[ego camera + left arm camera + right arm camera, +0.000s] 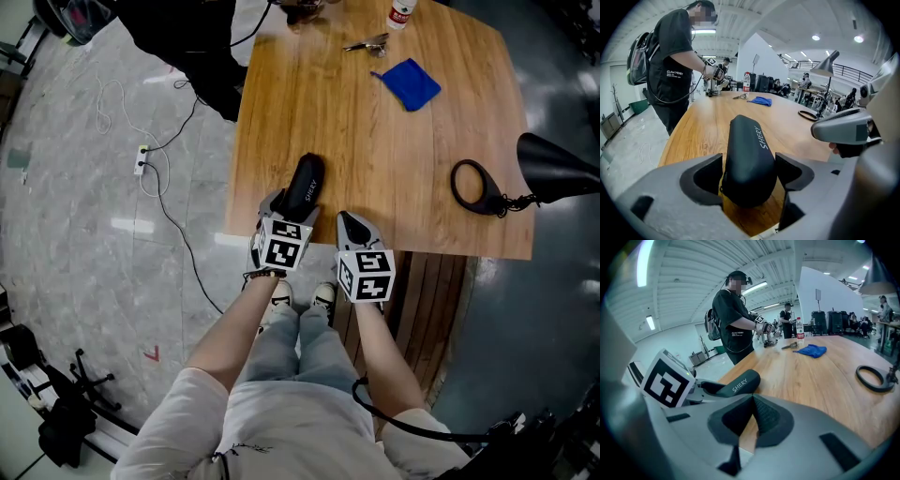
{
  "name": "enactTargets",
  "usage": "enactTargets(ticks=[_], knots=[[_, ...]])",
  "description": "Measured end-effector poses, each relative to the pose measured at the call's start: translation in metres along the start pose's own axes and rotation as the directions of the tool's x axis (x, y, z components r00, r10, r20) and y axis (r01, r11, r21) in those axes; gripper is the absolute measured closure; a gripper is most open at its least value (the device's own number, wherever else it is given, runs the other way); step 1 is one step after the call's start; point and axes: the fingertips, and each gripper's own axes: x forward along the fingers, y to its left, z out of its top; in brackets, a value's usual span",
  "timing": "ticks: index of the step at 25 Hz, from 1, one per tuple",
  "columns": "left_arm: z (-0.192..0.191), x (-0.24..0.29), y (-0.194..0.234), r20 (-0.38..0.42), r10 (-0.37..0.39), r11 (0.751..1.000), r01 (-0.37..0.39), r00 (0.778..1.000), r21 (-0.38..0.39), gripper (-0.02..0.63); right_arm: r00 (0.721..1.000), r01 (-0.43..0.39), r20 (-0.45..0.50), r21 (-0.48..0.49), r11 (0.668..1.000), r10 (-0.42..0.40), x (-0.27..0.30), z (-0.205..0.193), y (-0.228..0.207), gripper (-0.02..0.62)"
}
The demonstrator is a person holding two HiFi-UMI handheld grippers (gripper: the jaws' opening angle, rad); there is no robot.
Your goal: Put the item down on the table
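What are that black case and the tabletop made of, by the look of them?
The black case looks like a fabric-covered hard shell: matte, white printed lettering. The table looks like wood or wood-look laminate: smooth, with grain stripes.

Brightly lit from ceiling strip lights [645,258]. Soft sheen across the wooden table [705,119]. Bowed and dark at fisheye edges, blurred up close.

Case [306,183] at near table [375,150] edge, cloth [411,83] beyond

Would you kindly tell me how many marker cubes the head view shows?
2. One black-and-white marker cube sits on the left claw, which grips the black oblong case; the other sits on the right claw, shut on nothing. More may lie outside the frame.
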Motion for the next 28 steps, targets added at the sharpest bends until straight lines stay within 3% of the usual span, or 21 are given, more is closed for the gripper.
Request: enactTargets(ticks=[19,24,28], knots=[[0.020,-0.035,0.003,0.039,0.026,1.000,-0.026,0.999,-0.016,0.268,1.000,-0.008,0.029,-0.012,1.000,0.008,-0.011,0.021,0.014,0.591],[0.030,-0.077,-0.007,0.076,0.044,0.998,-0.046,0.996,0.032,0.411,0.999,-0.020,0.041,-0.060,0.998,0.022,-0.040,0.033,0.028,0.591],[0.037,-0.135,-0.015,0.140,0.063,0.994,-0.074,0.988,0.074,0.598,0.998,-0.048,0.038,-0.155,0.987,0.054,-0.080,0.035,0.059,0.591]])
